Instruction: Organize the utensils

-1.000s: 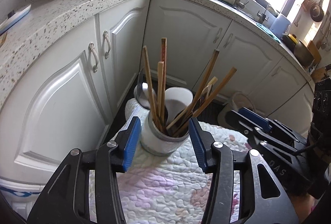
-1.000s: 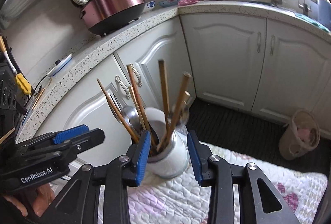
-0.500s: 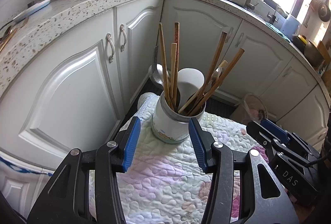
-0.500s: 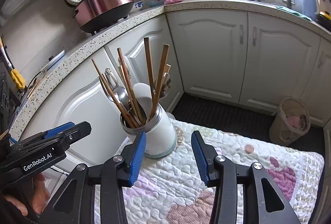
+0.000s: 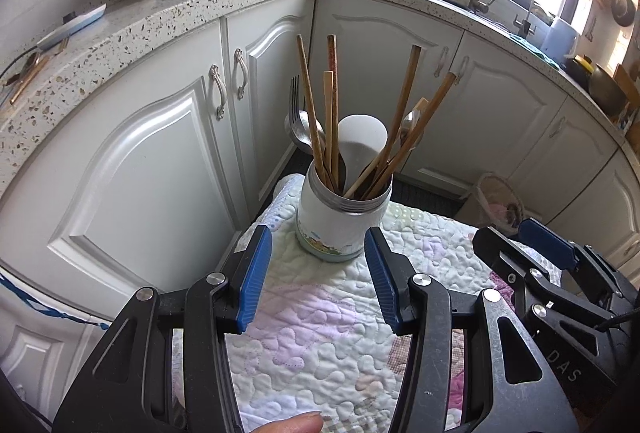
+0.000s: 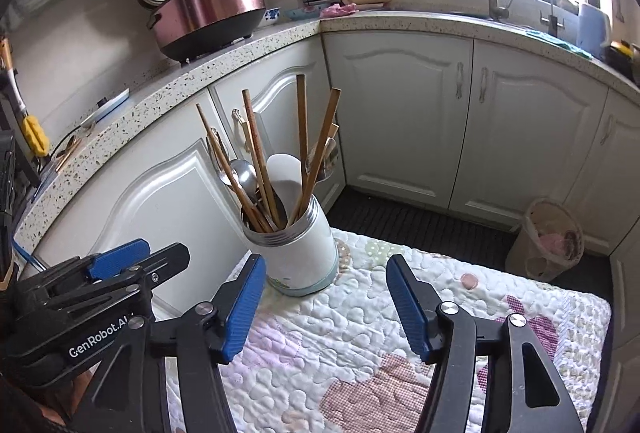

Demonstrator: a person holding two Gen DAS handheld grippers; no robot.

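White cylindrical utensil jar with a metal rim [image 5: 343,223] stands upright on the pastel quilted cloth [image 5: 320,337], near its far edge, at about 12 o'clock from both grippers. It holds a fan of long wooden chopsticks [image 5: 404,121], a metal fork [image 5: 295,113], a metal spoon [image 6: 242,173] and a white flat-ended utensil [image 5: 362,135] — lower ends all hidden inside the jar, and a second spoon behind the sticks is hard to make out.

Left gripper [image 5: 318,275]: blue pads released, nothing between them, jar just beyond the tips, not touching. A fingertip [image 5: 296,425] is cut off at 6 o'clock.

Right gripper [image 6: 324,297]: jaws opening, gap empty, the jar beyond the left pad and clear of it. In the left view it enters at 4 o'clock, partly cut off.

Pink rice cooker [image 6: 208,9] sits on the speckled countertop [image 6: 240,51] at 11 o'clock — its top is cropped in the left view.
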